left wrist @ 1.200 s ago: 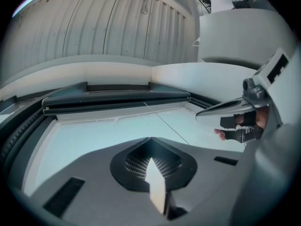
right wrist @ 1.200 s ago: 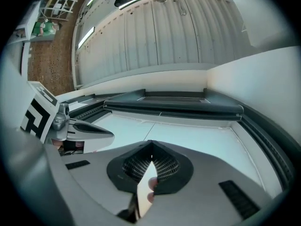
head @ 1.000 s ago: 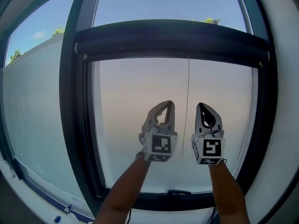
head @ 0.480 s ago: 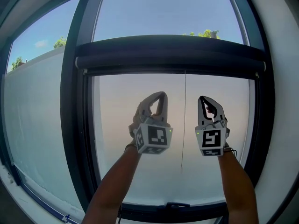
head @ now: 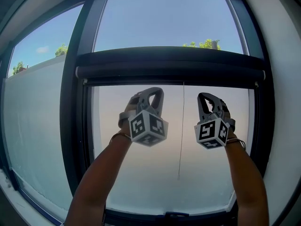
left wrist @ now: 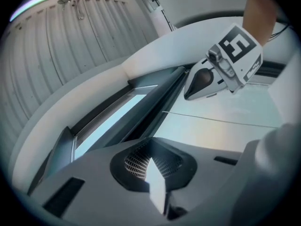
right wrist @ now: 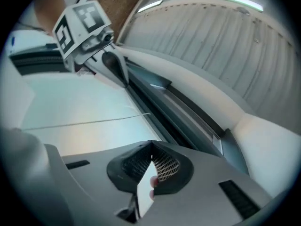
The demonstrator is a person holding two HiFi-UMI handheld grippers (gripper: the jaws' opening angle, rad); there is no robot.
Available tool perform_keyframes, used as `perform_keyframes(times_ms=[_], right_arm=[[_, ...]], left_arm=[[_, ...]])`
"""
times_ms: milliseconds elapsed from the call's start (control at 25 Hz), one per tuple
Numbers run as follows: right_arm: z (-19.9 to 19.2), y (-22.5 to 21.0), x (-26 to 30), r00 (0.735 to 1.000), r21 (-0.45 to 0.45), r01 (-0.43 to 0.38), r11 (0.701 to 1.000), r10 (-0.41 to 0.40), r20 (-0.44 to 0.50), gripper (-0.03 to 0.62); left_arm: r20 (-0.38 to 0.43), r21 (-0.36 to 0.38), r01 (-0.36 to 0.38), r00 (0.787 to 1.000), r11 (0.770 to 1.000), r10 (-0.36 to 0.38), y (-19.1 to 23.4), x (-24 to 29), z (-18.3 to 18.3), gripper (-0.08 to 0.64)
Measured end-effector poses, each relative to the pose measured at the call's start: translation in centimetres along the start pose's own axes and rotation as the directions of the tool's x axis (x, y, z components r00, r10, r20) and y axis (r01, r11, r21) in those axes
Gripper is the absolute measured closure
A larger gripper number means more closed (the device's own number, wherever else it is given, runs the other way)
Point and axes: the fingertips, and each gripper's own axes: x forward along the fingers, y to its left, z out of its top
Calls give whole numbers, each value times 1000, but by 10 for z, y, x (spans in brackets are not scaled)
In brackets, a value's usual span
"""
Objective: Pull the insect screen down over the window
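**Grippers below the rolled screen, both clenched on nothing**

Left gripper point(head: 154, 92) and right gripper point(head: 205, 98) are both clenched and empty, just below the rolled-up insect screen point(head: 169, 65). The pull cord point(head: 181, 140) hangs from the screen between them, touching neither. My worry is that shut jaws can't catch so thin a cord. A hurried snatch could miss it, or drag the screen down crooked.
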Motion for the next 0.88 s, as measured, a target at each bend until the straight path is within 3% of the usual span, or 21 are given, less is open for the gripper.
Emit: perform_keyframes(times_ms=[120, 240, 360, 480, 640, 760, 880], right_arm=[[-4, -1, 7, 999, -148, -34, 988, 28, -42, 589], [-6, -10, 8, 998, -197, -33, 980, 20, -68, 589], [2, -23, 12, 999, -245, -21, 969, 8, -53, 589], [7, -23, 12, 998, -302, -27, 953, 9, -60, 586], [7, -21, 18, 994, -336, -62, 940, 28, -105, 498], [4, -20, 24, 989, -405, -93, 910, 36, -146, 460], [-3, -18, 30, 981, -495, -120, 861, 28, -189, 448]], left_arm=[[-46, 100, 37, 998, 994, -33, 4, 7, -2, 566], [-76, 181, 63, 996, 982, -50, 7, 6, -3, 566], [-114, 278, 53, 993, 959, -21, 18, 10, -5, 566], [-140, 329, 35, 990, 944, 12, 26, 13, -5, 564], [-197, 396, 62, 980, 916, 19, 25, 20, -11, 457], [-257, 433, 92, 966, 897, 25, 25, 26, -21, 419], [-322, 453, 120, 946, 884, 37, 24, 32, -34, 400]])
